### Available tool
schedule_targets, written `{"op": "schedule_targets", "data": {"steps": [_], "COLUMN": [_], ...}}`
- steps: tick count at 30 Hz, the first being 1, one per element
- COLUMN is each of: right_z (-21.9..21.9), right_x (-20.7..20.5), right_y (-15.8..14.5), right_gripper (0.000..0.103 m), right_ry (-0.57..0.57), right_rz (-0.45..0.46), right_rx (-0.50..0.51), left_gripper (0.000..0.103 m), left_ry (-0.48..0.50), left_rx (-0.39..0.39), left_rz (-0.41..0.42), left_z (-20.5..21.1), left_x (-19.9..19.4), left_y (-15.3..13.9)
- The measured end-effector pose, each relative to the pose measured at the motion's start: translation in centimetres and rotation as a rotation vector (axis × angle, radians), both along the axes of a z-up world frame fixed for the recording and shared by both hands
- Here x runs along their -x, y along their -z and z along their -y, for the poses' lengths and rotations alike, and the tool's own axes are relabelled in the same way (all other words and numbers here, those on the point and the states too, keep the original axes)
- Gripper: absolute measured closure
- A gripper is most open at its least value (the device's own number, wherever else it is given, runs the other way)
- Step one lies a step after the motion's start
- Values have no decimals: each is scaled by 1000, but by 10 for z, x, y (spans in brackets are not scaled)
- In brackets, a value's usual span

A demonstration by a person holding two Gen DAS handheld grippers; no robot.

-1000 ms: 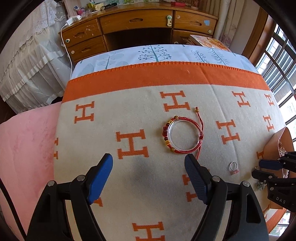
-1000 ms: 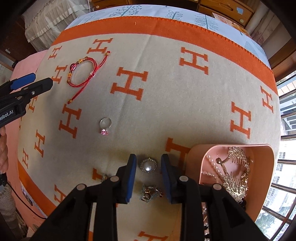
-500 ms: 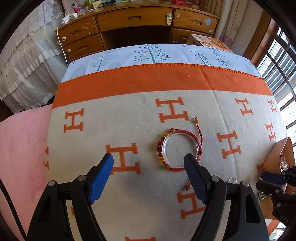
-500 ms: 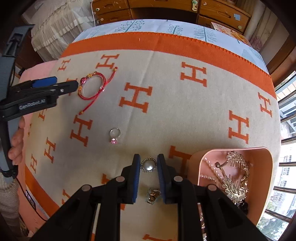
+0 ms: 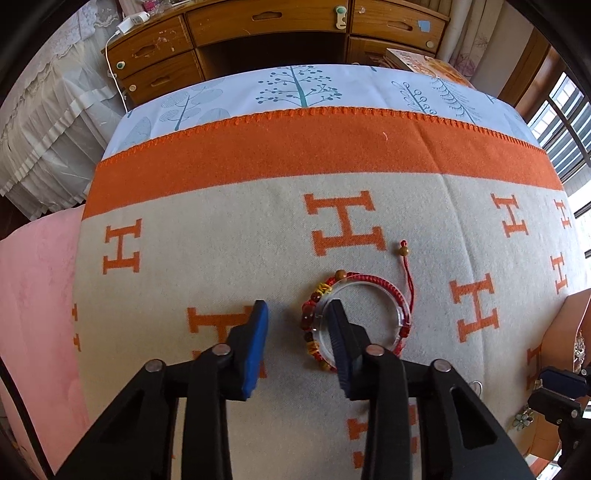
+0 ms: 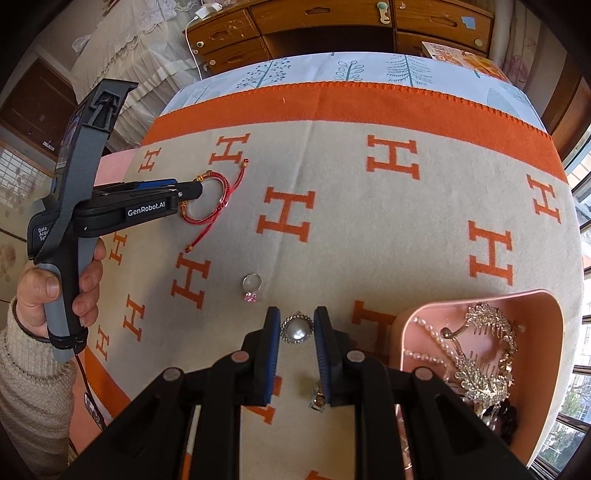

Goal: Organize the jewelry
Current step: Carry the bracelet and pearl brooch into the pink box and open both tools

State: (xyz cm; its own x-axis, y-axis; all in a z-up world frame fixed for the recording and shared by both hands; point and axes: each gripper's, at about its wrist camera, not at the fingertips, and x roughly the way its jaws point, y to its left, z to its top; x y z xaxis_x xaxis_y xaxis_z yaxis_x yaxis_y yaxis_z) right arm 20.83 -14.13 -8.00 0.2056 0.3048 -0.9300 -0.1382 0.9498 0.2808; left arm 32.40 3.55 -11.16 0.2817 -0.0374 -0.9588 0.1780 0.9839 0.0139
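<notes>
A red cord bracelet with beads lies around a clear bangle on the beige and orange blanket. My left gripper points down over its left side. One finger is inside the ring, the other outside, and the beaded side lies between the closing jaws with a gap on the left. In the right wrist view the same left gripper reaches the bracelet. My right gripper is shut on a round pearl brooch.
A silver ring with a pink stone lies on the blanket ahead of the right gripper. A small metal piece sits under its right finger. A pink tray at the right holds pearls and crystal hair combs. A wooden desk stands behind.
The left gripper came down and forward over the bracelet, and its jaws narrowed from wide apart to straddling the beaded side. The right jaws closed onto the pearl brooch and tilted up.
</notes>
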Motion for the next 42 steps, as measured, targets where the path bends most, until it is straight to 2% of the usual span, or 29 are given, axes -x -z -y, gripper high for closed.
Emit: {"op": "schedule_targets", "data": {"steps": [6, 10, 18, 24, 28, 34, 40, 42], "right_z": [13, 27, 86, 130, 155, 179, 181, 177], "right_x": [4, 14, 64, 101, 118, 130, 129, 128], "right_y": [-8, -27, -83, -88, -75, -46, -24, -21], "right_gripper": [85, 85, 85, 85, 85, 84, 84, 83], "right_ry": [36, 68, 173, 254, 301, 335, 308, 287], "right_rz": [23, 73, 214, 241, 223, 170, 128, 111], "right_rx": [-41, -69, -139, -137, -142, -154, -161, -162], "left_gripper": [93, 93, 93, 93, 93, 93, 93, 85], "left_ry": [-27, -13, 133, 263, 320, 373, 410, 427], "left_rx": [3, 36, 118, 174, 192, 167, 120, 108], "left_rz": [-10, 30, 154, 182, 161, 62, -27, -38], "left_z": [0, 8, 65, 136, 182, 228, 243, 243], "left_x": [6, 25, 90, 134, 151, 169, 185, 191], "left_y": [-6, -36, -117, -144, -137, -95, -54, -50]}}
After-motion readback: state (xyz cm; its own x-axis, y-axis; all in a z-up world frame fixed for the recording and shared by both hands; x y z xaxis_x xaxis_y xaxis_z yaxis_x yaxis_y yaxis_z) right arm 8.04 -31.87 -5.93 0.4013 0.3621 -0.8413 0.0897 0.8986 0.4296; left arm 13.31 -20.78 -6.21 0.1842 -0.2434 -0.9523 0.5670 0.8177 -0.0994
